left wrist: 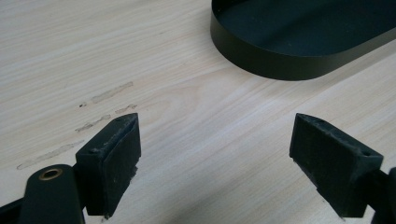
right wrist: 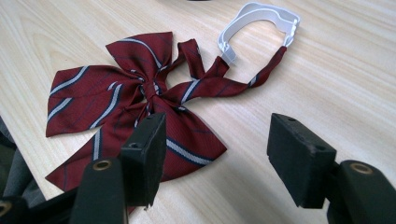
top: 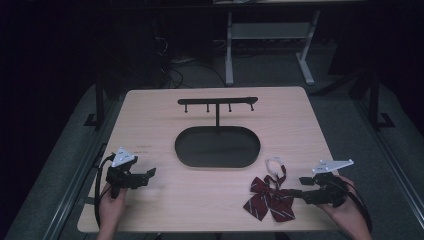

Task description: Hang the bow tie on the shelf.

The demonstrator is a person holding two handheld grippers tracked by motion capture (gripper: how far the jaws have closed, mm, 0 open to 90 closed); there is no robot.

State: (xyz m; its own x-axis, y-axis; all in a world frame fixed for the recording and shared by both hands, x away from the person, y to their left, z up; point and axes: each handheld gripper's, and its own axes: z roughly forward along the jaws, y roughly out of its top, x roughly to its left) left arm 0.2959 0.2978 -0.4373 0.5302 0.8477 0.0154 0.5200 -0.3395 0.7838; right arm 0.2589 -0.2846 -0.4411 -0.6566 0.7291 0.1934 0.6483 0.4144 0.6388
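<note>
One dark red bow tie with thin grey-white stripes [top: 270, 199] lies flat on the pale wooden table [top: 150, 125], near the front edge on the person's right. One white plastic clasp loop [top: 273, 164] joins the ends of its two narrow straps. In the high view the bow's wings spread left to right, so its long axis runs roughly along the front edge, while the straps and clasp point away from the person toward the one black oval metal tray [top: 217, 146] in the middle of the table. One black T-shaped post with four small pegs [top: 218, 103] rises from the tray's far side.

There are two grippers. The right gripper [right wrist: 215, 154] hovers just beside the bow, jaws spread wide with nothing between them; one jaw overlaps a wing in its own view. The left gripper [left wrist: 215, 163] stands well apart at the front left, jaws likewise wide and empty over bare wood.
</note>
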